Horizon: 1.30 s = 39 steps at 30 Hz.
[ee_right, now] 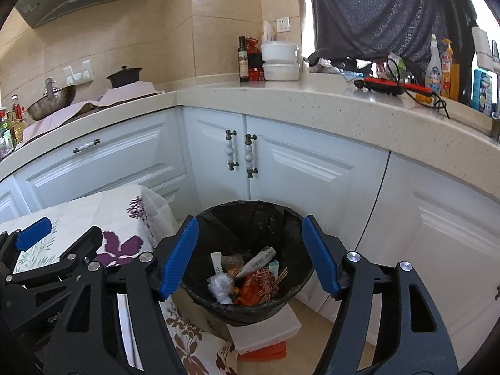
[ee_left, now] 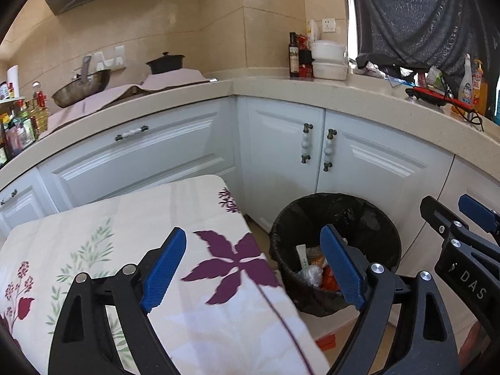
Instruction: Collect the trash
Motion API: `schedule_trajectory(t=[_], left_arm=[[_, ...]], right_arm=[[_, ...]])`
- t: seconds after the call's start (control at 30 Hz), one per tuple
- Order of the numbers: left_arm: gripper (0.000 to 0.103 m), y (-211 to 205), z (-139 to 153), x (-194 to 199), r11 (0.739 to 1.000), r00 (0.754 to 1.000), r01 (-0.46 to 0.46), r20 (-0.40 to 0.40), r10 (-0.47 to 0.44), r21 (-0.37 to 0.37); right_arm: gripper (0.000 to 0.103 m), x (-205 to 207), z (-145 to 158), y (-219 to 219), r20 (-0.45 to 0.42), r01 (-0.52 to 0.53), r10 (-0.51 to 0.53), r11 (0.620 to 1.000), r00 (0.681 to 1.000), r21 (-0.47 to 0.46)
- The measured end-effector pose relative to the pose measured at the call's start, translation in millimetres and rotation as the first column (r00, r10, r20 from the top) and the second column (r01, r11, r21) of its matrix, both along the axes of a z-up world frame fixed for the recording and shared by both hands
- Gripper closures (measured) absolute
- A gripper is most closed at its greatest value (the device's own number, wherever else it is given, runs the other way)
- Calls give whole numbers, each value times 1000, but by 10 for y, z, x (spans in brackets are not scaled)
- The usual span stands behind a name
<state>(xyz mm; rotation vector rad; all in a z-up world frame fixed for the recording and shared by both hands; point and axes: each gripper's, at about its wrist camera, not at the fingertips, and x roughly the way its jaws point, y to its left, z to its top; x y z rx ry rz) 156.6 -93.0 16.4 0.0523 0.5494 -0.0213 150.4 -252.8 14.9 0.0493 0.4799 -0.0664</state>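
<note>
A black bin [ee_right: 290, 234] lined with a black bag stands on the floor by the white corner cabinets; it also shows in the left wrist view [ee_left: 368, 218]. Inside lie several pieces of trash [ee_right: 247, 276]: tubes, a crumpled clear wrapper, orange and checked scraps. My right gripper [ee_right: 250, 256] is open and empty, held above the bin mouth. My left gripper [ee_left: 253, 268] is open and empty, over the right edge of the flower-patterned tablecloth [ee_left: 125, 218], just left of the bin. The right gripper shows at the right edge of the left wrist view [ee_left: 468, 218].
The cloth-covered table [ee_right: 103, 206] stands left of the bin. White and orange boxes [ee_right: 265, 334] lie under the bin. The beige counter [ee_right: 312, 97] holds a wok [ee_left: 81, 87], a dark pot, bottles, white containers [ee_right: 279, 61] and a red appliance [ee_right: 390, 87]. Dark cloth hangs at the window.
</note>
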Motion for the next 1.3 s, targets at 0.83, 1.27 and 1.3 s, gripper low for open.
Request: schedule_trajectory(t=[0.83, 1.27, 1.3], left_arm=[[16, 284, 200, -598, 1000, 1000, -10, 27, 11, -18], [16, 304, 227, -632, 1000, 999, -14, 32, 14, -22], [16, 303, 228, -634, 1000, 999, -13, 32, 14, -22]], right_arm=[[29, -592, 235, 191, 27, -11, 11, 999, 1000, -31], [29, -648, 271, 182, 38, -12, 13, 999, 999, -40], [29, -651, 273, 180, 38, -11, 13, 999, 999, -40]])
